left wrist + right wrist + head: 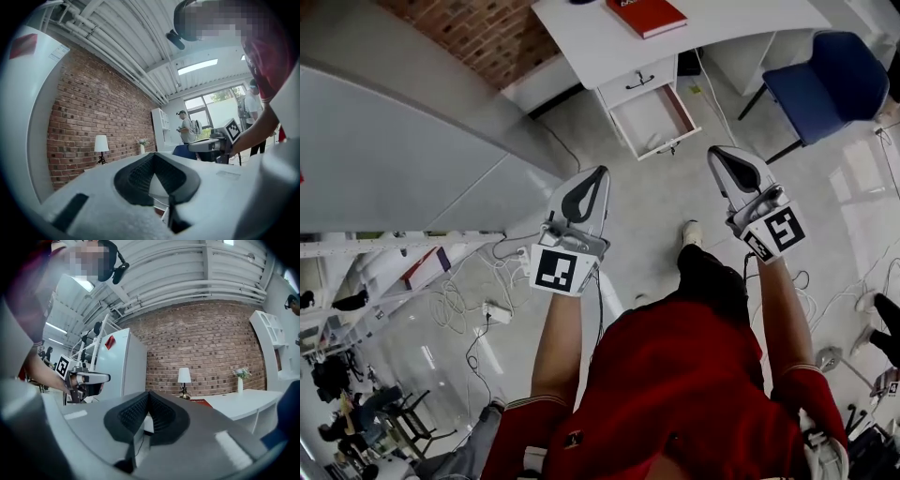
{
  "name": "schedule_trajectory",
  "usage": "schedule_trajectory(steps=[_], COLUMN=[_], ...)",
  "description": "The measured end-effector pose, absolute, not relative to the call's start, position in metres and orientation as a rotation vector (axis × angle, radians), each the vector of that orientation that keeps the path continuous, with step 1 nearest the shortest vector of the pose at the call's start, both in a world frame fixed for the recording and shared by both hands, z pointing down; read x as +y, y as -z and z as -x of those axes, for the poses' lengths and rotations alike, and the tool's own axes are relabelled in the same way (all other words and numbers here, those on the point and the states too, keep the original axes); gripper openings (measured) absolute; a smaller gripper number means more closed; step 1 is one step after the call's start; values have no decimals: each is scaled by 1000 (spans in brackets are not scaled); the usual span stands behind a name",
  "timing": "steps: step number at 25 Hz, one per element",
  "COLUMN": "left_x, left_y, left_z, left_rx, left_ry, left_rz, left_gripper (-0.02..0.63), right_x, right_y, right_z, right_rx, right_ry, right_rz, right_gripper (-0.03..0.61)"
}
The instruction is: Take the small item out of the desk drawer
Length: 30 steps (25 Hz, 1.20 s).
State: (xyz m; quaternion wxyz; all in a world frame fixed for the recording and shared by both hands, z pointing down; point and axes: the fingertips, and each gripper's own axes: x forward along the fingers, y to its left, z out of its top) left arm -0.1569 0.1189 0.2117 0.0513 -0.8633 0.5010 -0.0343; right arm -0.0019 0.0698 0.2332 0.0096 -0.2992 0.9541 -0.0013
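A white desk [581,37] stands ahead by the brick wall. Its lower drawer [654,120] is pulled open, and the one above it is closed. The open drawer's inside looks pale, and I cannot make out a small item in it from here. My left gripper [602,171] is held level over the floor, short of the drawer and to its left, with its jaws shut and empty [154,157]. My right gripper [715,150] is to the right of the drawer's front, also shut on nothing [149,393]. Neither gripper touches the desk.
A red book [645,14] lies on the desk top. A blue chair [830,80] stands to the right of the desk. A tall white cabinet [394,141] fills the left side. Cables and a power strip [495,312] lie on the floor. A person [187,129] stands far off.
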Motion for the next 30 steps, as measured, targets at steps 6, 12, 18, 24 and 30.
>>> schedule_trajectory(steps=[6, 12, 18, 24, 30], left_x=[48, -15, -61, -95, -119], left_y=[-232, -254, -280, -317, -368], left_z=[130, 107, 96, 98, 106], left_rx=[1572, 1602, 1635, 1571, 1445], left_ry=[168, 250, 312, 397, 487], left_rz=[2619, 2627, 2649, 2710, 2787], left_gripper=[2, 2, 2, 2, 2], right_x=[-1, -55, -96, -122, -137], right_y=[-254, -270, -287, -309, -334], right_z=[-21, -34, -39, -35, -28], right_rx=[3002, 3054, 3096, 3117, 3104], right_ry=[39, 50, 95, 140, 181], right_rz=[874, 799, 733, 753, 835], right_gripper=[14, 14, 14, 14, 14])
